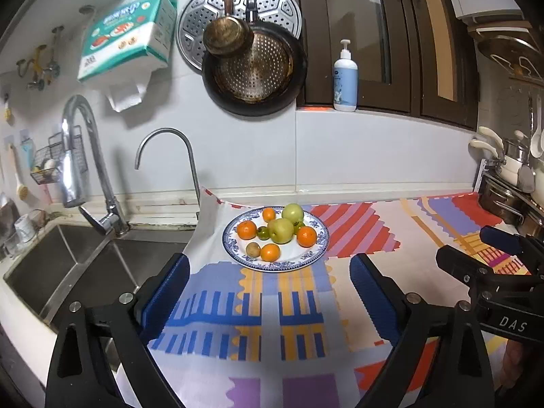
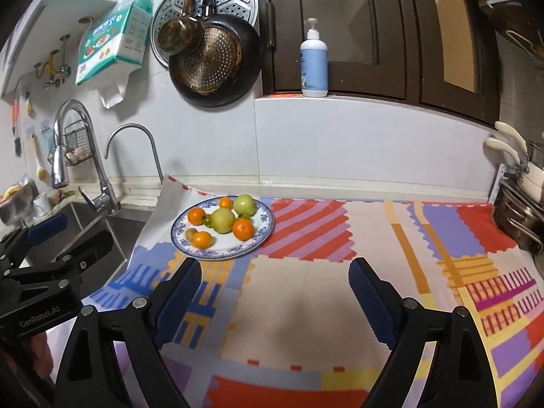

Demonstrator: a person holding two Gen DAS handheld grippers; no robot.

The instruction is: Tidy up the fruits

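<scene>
Jaws of both grippers spread empty over patterned cloth [image 2: 306, 285] beside kitchen sink [image 1: 85, 258].

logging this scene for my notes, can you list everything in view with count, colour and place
plate: one, white with blue rim, on the cloth near the sink
oranges: four, orange, on the plate
apples: two, green, middle and back of the plate
cloth: one, multicoloured, over the counter
sink: one, steel, left of the plate
taps: two, silver, behind the sink
pans: hanging on the wall
bottle: one, white and blue, on the ledge
left gripper: jaws open, empty
right gripper: jaws open, empty
</scene>
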